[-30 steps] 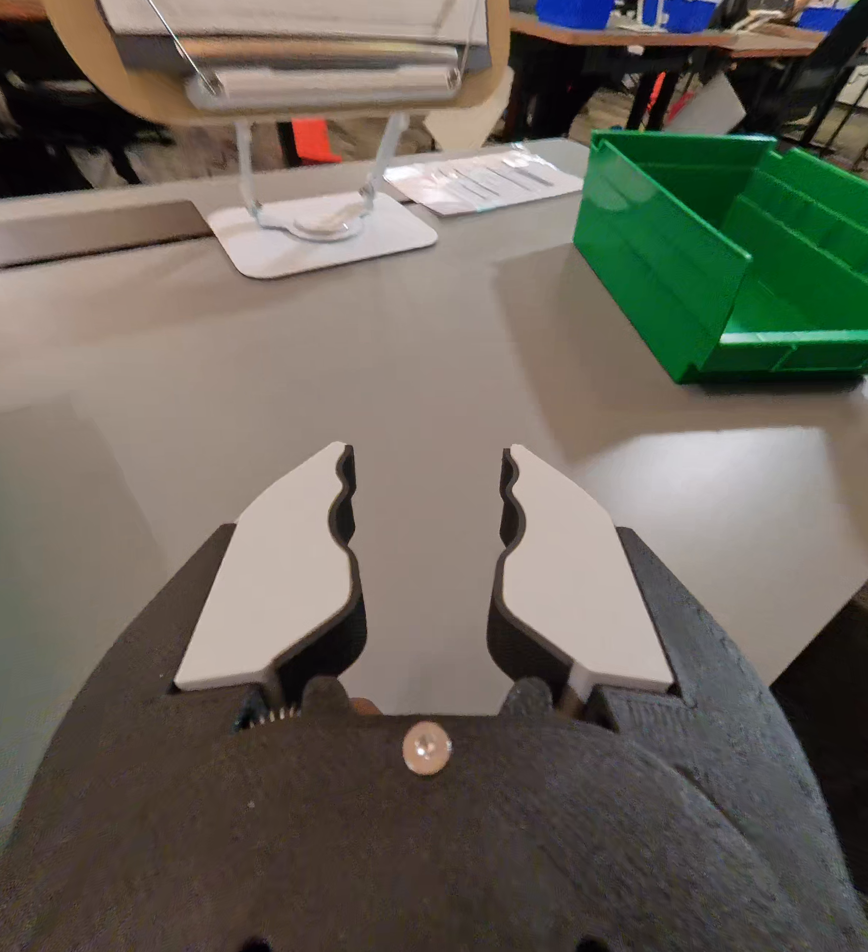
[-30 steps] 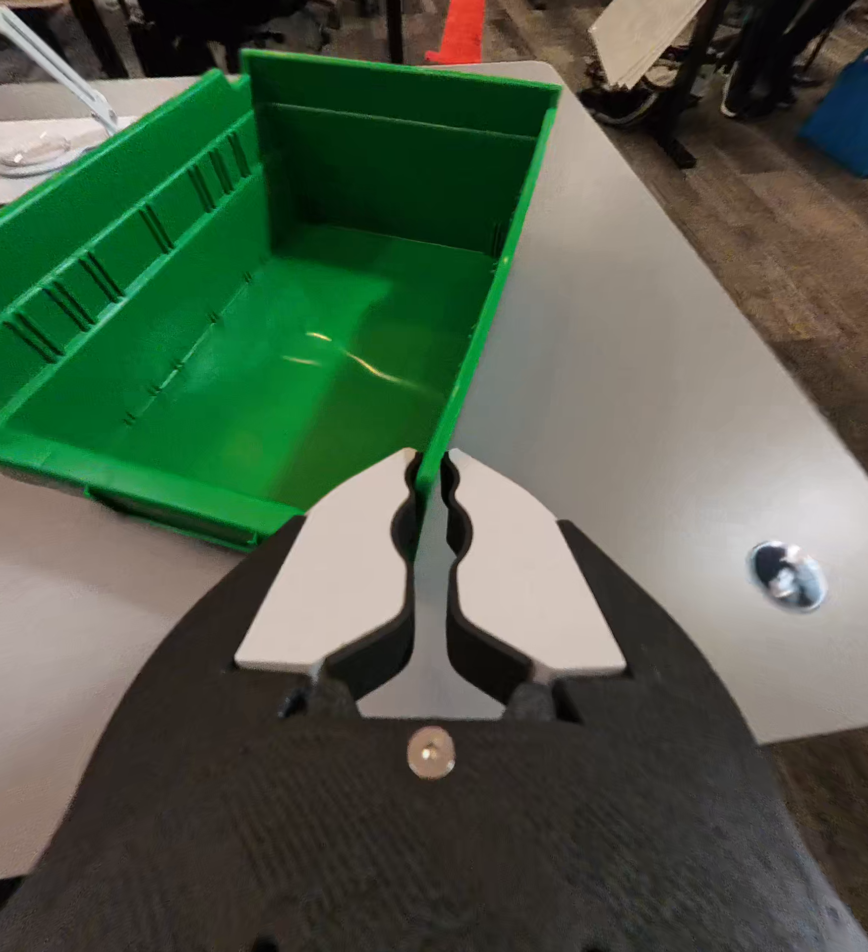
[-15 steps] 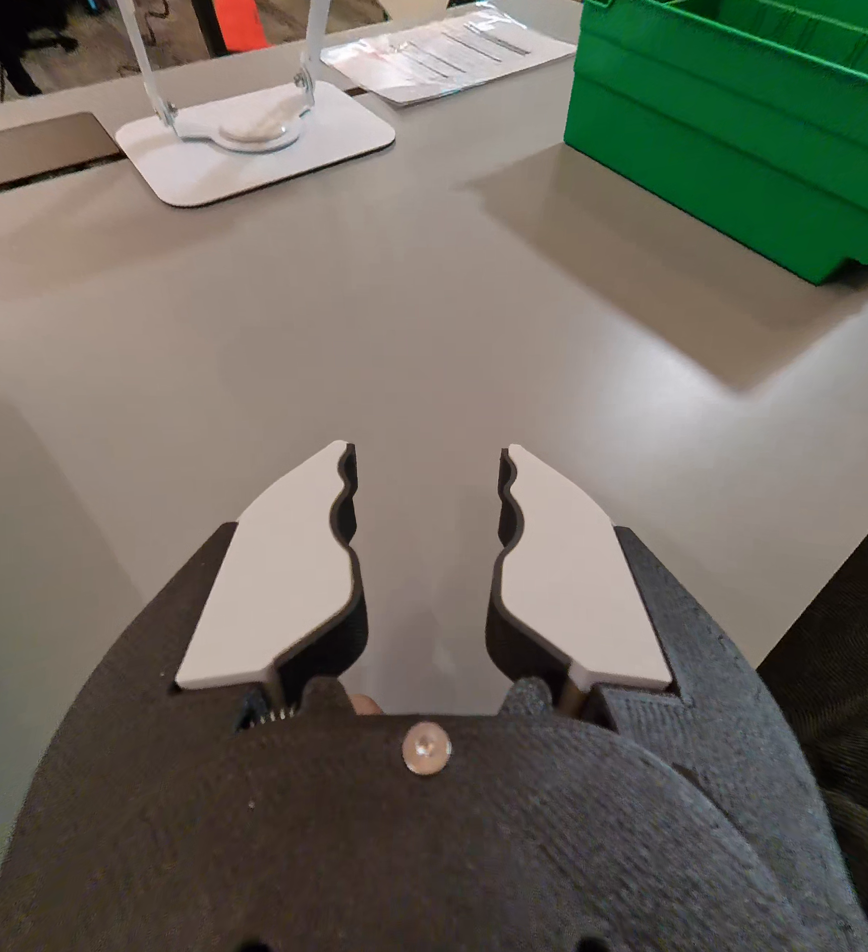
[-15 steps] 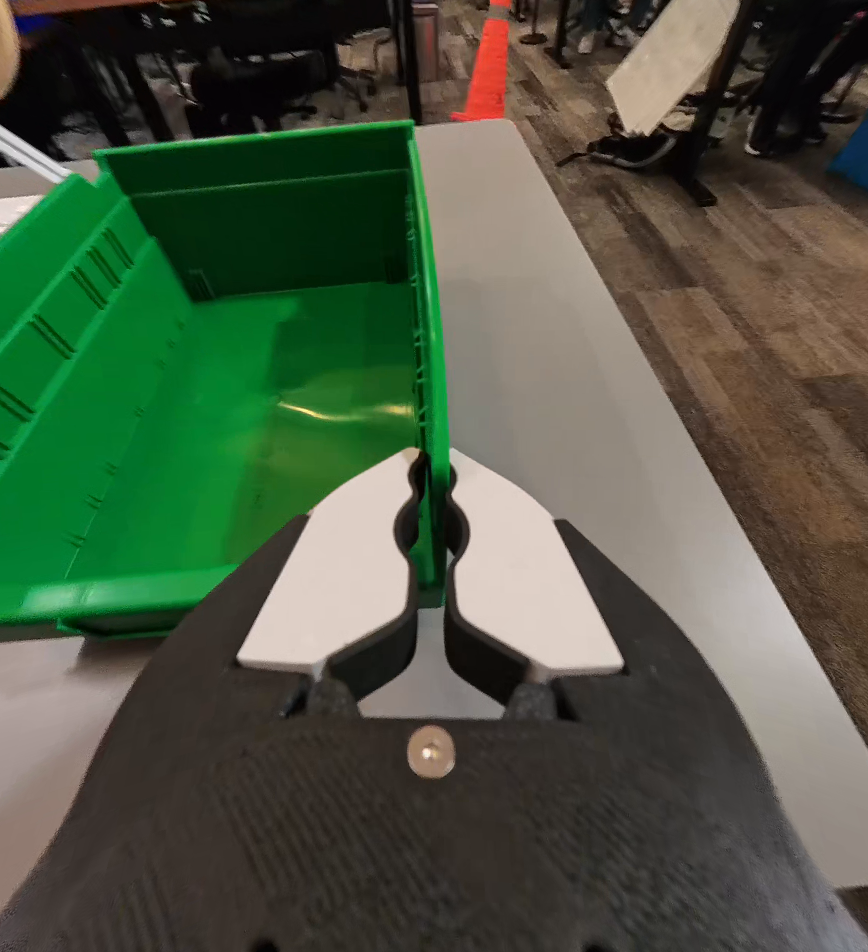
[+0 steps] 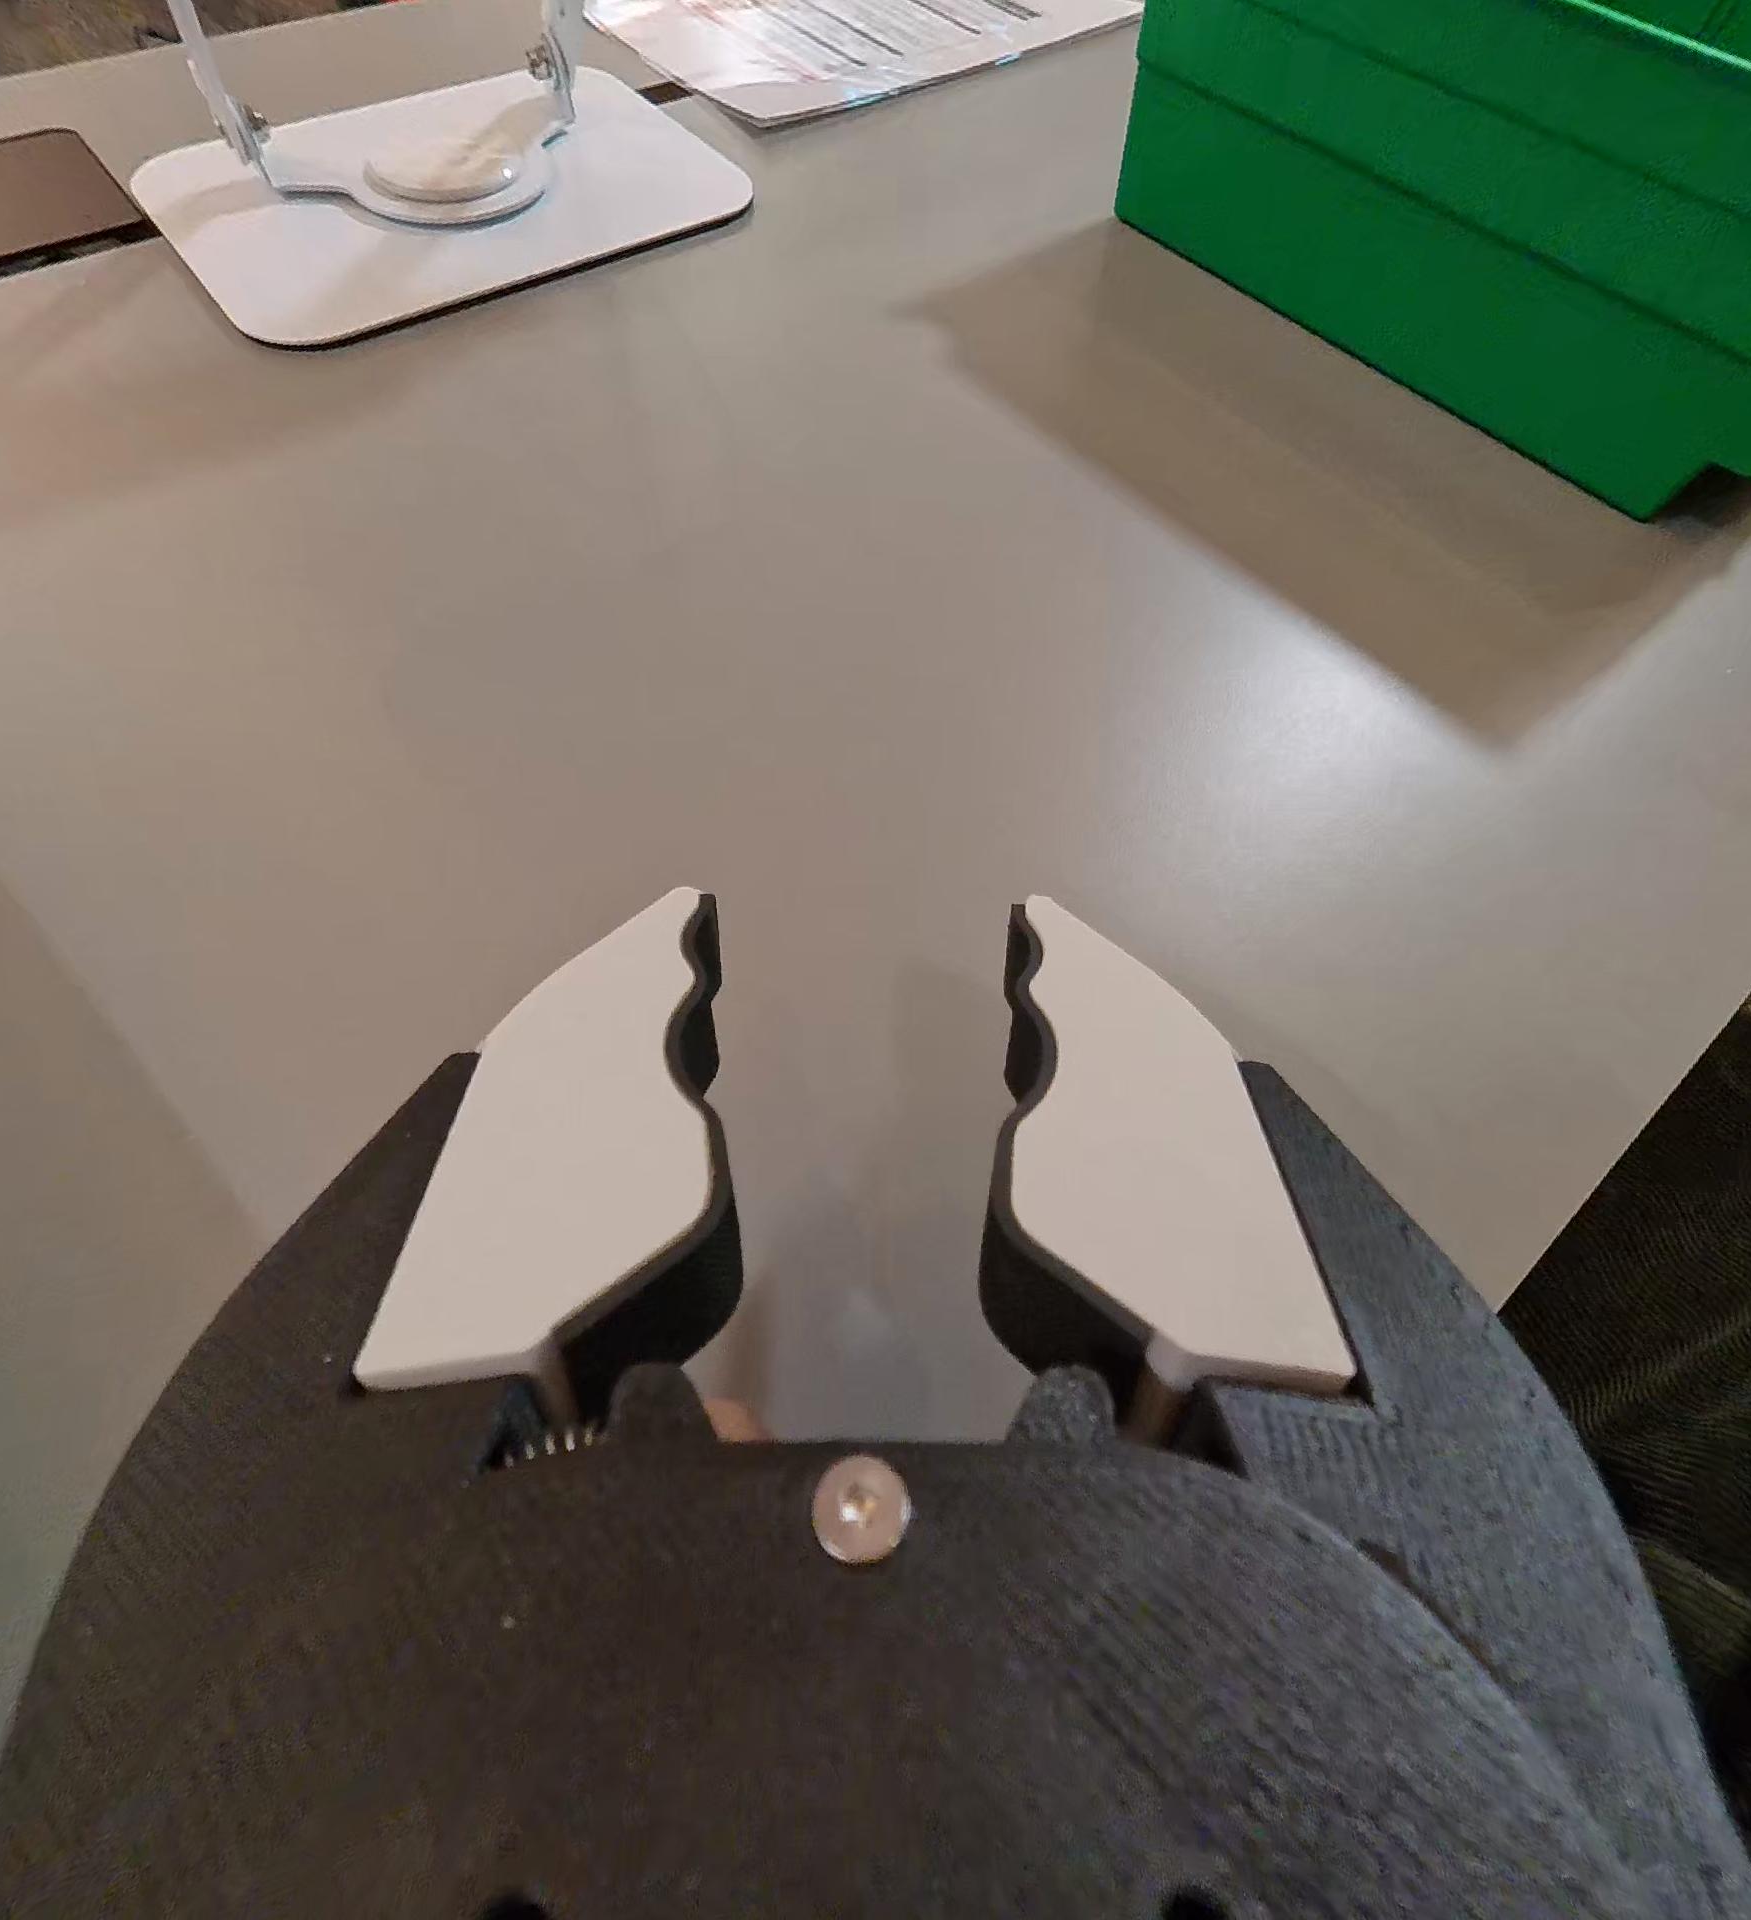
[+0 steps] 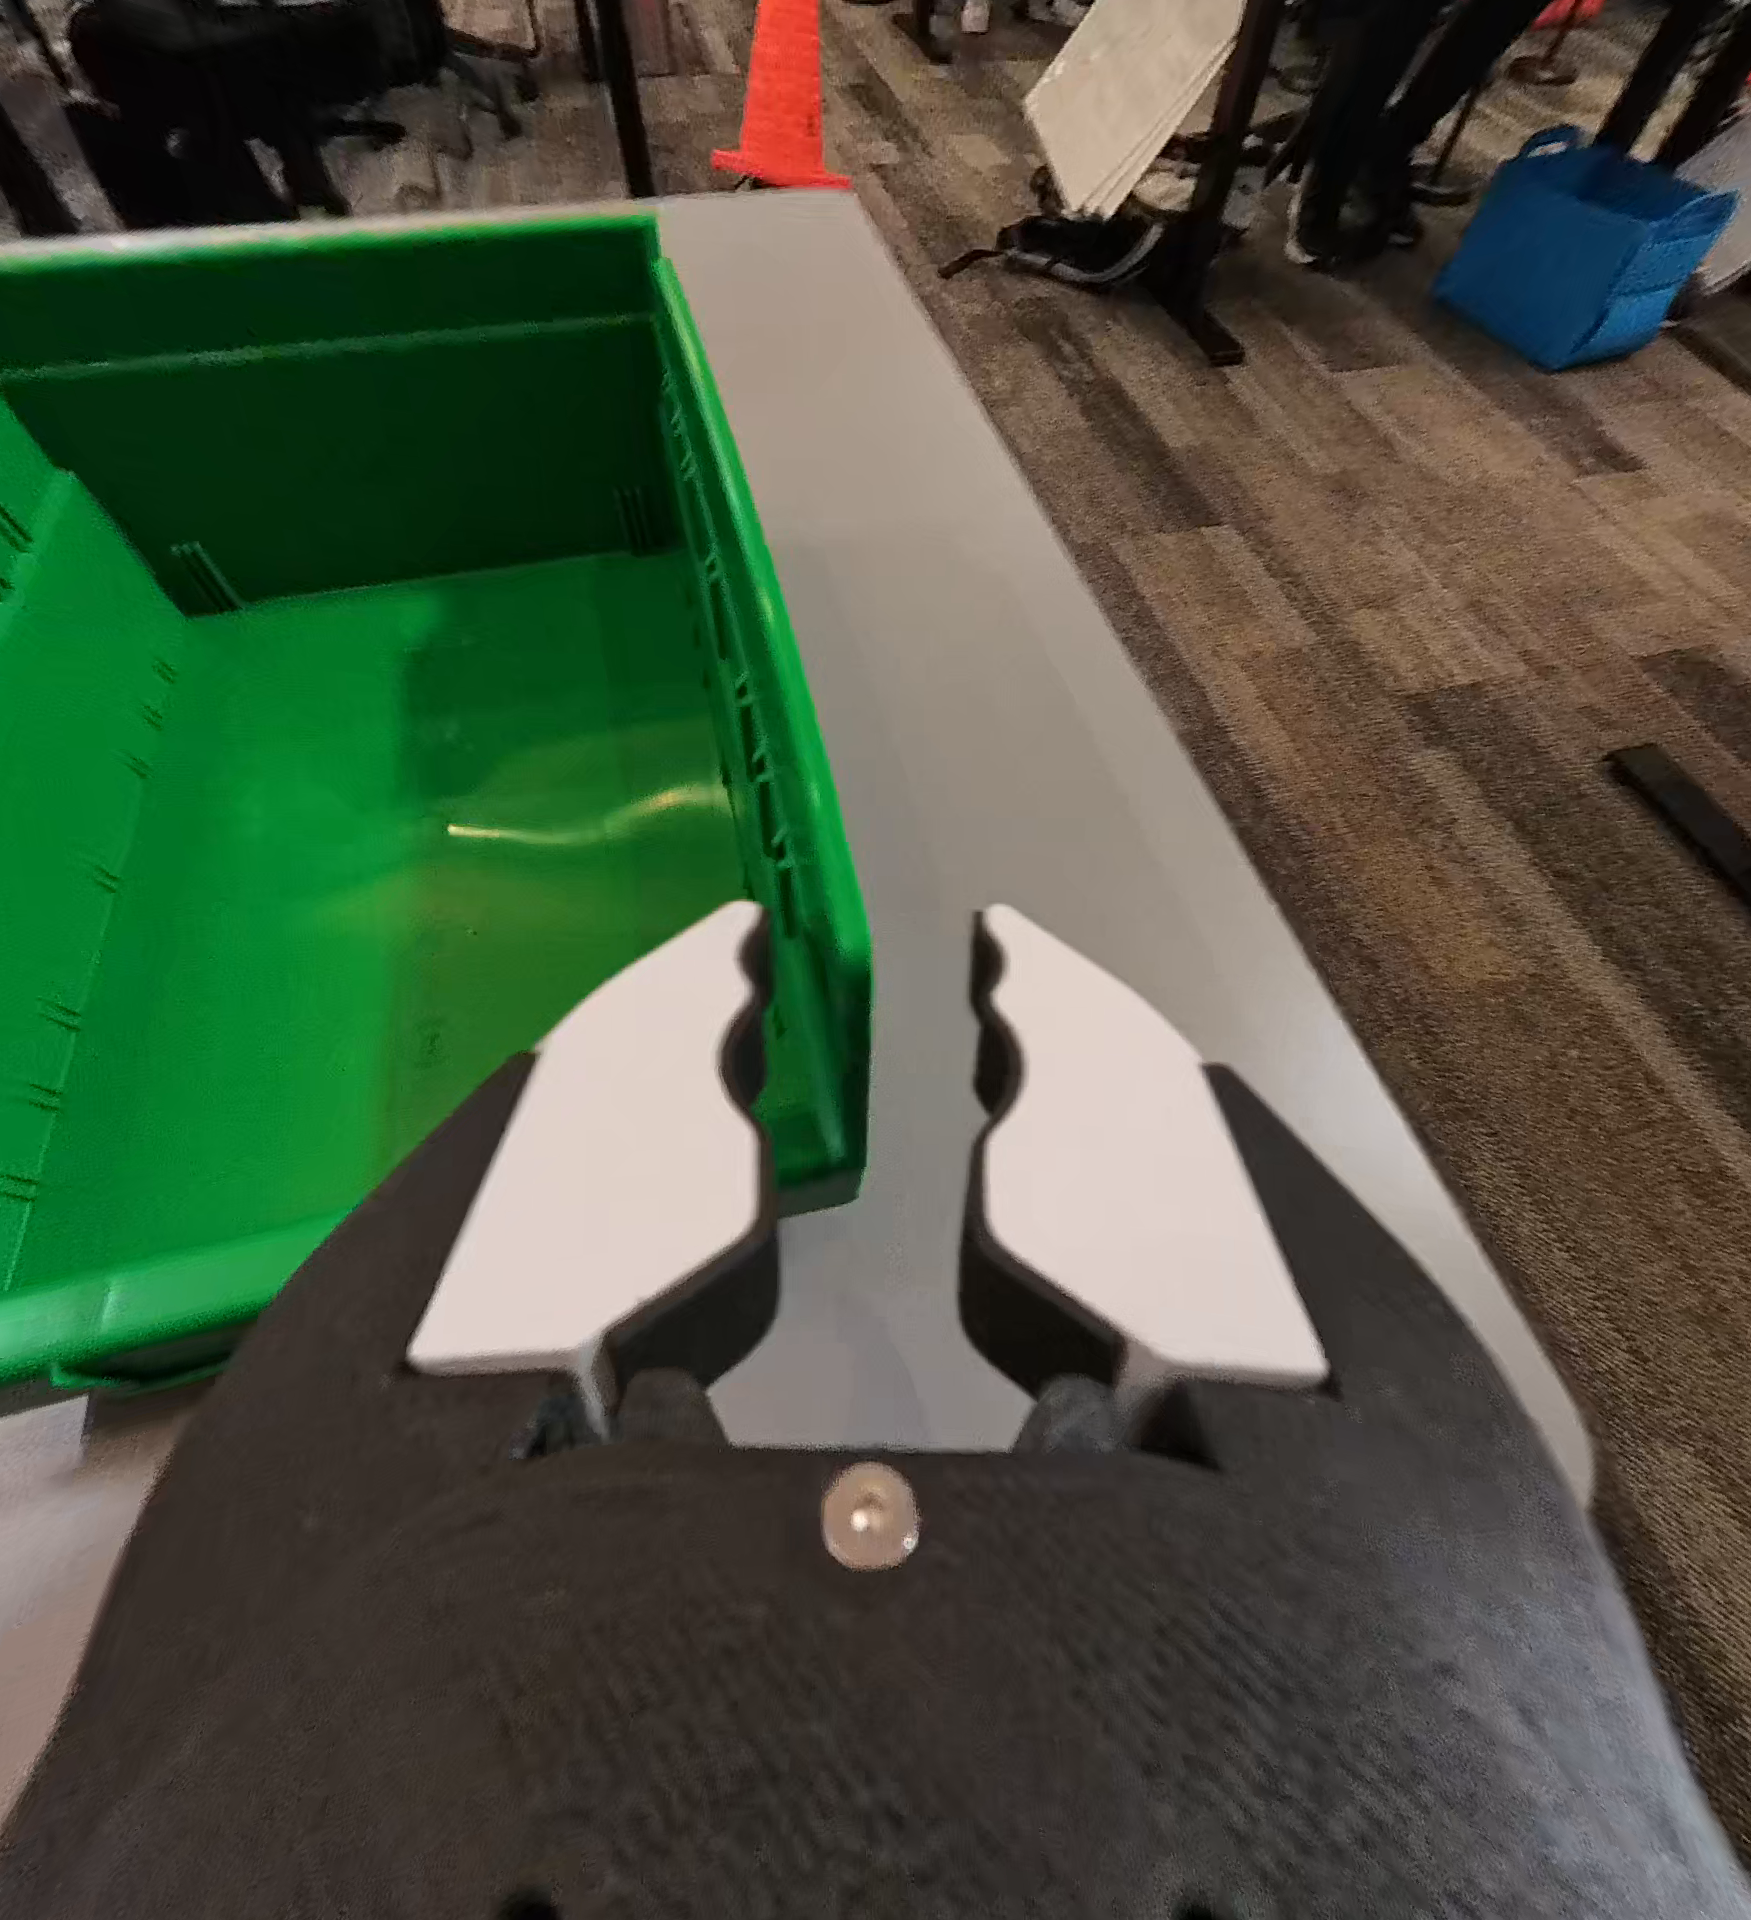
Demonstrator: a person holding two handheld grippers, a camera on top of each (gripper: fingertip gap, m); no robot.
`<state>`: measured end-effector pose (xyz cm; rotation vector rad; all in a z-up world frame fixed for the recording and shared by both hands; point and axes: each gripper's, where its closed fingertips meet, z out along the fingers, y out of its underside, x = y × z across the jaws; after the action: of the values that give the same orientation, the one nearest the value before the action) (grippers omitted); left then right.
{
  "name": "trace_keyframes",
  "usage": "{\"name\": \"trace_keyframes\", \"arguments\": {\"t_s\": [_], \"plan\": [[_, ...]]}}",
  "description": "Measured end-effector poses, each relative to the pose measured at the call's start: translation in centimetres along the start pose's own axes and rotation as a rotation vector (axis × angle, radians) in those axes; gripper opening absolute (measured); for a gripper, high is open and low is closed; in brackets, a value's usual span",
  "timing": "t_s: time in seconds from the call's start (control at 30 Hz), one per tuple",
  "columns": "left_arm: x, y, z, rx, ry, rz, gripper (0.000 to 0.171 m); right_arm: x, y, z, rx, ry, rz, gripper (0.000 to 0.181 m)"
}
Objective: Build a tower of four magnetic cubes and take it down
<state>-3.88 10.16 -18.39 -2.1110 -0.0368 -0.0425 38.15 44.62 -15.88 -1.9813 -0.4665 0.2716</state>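
My left tongs [image 5: 860,925] hang spread wide over the bare grey counter [image 5: 642,623], holding nothing. Ahead of them to the left I see a white flat stand base [image 5: 414,208] with clear uprights rising from it, and a sheet of printed paper [image 5: 850,42] lies beyond it. The green plastic bin [image 5: 1473,229] sits well off to their right.

My right tongs [image 6: 866,925] are also parted, gripping nothing; the bin's right wall [image 6: 809,935] stands between the two fingers, close against the left finger [image 6: 632,1122], though I cannot tell whether they touch. The bin [image 6: 331,831] sits on the counter [image 6: 1006,727] near its right edge. On the floor beyond I see an orange cone [image 6: 783,94] and a blue bag [image 6: 1577,260]
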Motion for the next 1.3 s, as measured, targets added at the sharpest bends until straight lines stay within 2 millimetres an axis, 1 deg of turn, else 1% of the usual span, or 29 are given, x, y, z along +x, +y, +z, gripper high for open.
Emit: {"name": "trace_keyframes", "arguments": {"t_s": [0.03,0.1,0.13,0.2,0.23,0.27,0.3,0.33,0.4,0.47,0.5,0.57,0.63,0.67,0.7,0.73,0.77,0.8,0.87,0.9,0.93,1.0,1.07,1.13,1.23,1.3], "plan": [[0.0,0.0,0.0,-0.003,0.000,0.002,0.053,0.2,-0.7,-0.5,0.023,0.018,0.008,0.049],[0.0,0.1,0.1,-0.006,-0.006,0.007,0.053,-0.1,-3.1,-2.1,0.125,0.012,0.051,0.055],[-0.1,0.1,0.1,-0.004,-0.011,0.011,0.053,-0.9,-4.8,-3.2,0.206,-0.023,0.094,0.056],[-0.4,-0.2,0.0,0.009,-0.037,0.017,0.054,-4.1,-8.0,-5.7,0.382,-0.182,0.204,0.064],[-0.6,-0.4,-0.1,0.022,-0.052,0.018,0.054,-6.1,-9.2,-6.8,0.449,-0.268,0.262,0.064],[-0.9,-0.7,-0.3,0.039,-0.071,0.013,0.054,-8.4,-10.0,-7.6,0.490,-0.357,0.306,0.065],[-1.1,-1.1,-0.4,0.060,-0.088,0.005,0.054,-10.9,-10.3,-8.0,0.500,-0.437,0.334,0.066],[-1.4,-1.5,-0.7,0.081,-0.101,-0.008,0.054,-13.4,-10.3,-8.1,0.488,-0.498,0.336,0.066],[-2.0,-2.2,-1.3,0.128,-0.130,-0.037,0.054,-18.6,-9.6,-8.0,0.458,-0.567,0.268,0.066],[-2.8,-2.9,-2.1,0.174,-0.159,-0.059,0.054,-23.8,-8.9,-8.4,0.435,-0.635,0.207,0.067],[-3.2,-3.1,-2.5,0.193,-0.179,-0.064,0.055,-26.3,-8.7,-8.9,0.430,-0.686,0.209,0.068],[-4.5,-2.9,-3.2,0.194,-0.240,-0.068,0.055,-31.4,-7.8,-9.9,0.379,-0.813,0.267,0.075],[-5.7,-2.3,-3.8,0.178,-0.289,-0.072,0.059,-36.4,-5.7,-10.5,0.267,-0.932,0.272,0.076],[-6.2,-2.0,-4.2,0.169,-0.309,-0.079,0.059,-38.6,-4.4,-10.6,0.207,-0.965,0.220,0.074],[-6.5,-1.8,-4.6,0.169,-0.323,-0.089,0.060,-40.3,-2.9,-10.4,0.159,-0.968,0.134,0.069],[-6.9,-1.7,-5.1,0.176,-0.339,-0.101,0.061,-41.6,-1.5,-10.1,0.122,-0.953,0.026,0.063],[-7.2,-1.7,-5.6,0.189,-0.358,-0.112,0.061,-42.4,-0.3,-9.5,0.093,-0.924,-0.085,0.060],[-7.6,-1.7,-6.3,0.206,-0.381,-0.116,0.061,-42.7,0.6,-8.9,0.077,-0.883,-0.183,0.060],[-8.8,-1.6,-7.8,0.231,-0.457,-0.109,0.061,-42.9,1.3,-7.8,0.089,-0.818,-0.312,0.056],[-9.5,-1.5,-8.6,0.239,-0.505,-0.099,0.061,-43.0,1.4,-7.5,0.102,-0.808,-0.336,0.054],[-10.4,-1.3,-9.4,0.243,-0.562,-0.088,0.061,-43.2,1.4,-7.4,0.105,-0.815,-0.334,0.052],[-12.3,-0.9,-11.0,0.248,-0.670,-0.085,0.062,-43.8,1.2,-7.5,0.093,-0.855,-0.269,0.051],[-13.7,0.0,-12.2,0.236,-0.726,-0.122,0.064,-44.3,0.9,-7.7,0.086,-0.898,-0.206,0.053],[-14.9,1.1,-12.9,0.211,-0.754,-0.176,0.064,-44.5,0.8,-7.5,0.079,-0.915,-0.192,0.055],[-16.1,2.7,-13.2,0.162,-0.760,-0.251,0.063,-44.5,0.6,-7.1,0.074,-0.923,-0.181,0.058],[-17.3,4.1,-13.5,0.118,-0.791,-0.314,0.053,-44.5,0.5,-6.9,0.067,-0.933,-0.162,0.058]]}}
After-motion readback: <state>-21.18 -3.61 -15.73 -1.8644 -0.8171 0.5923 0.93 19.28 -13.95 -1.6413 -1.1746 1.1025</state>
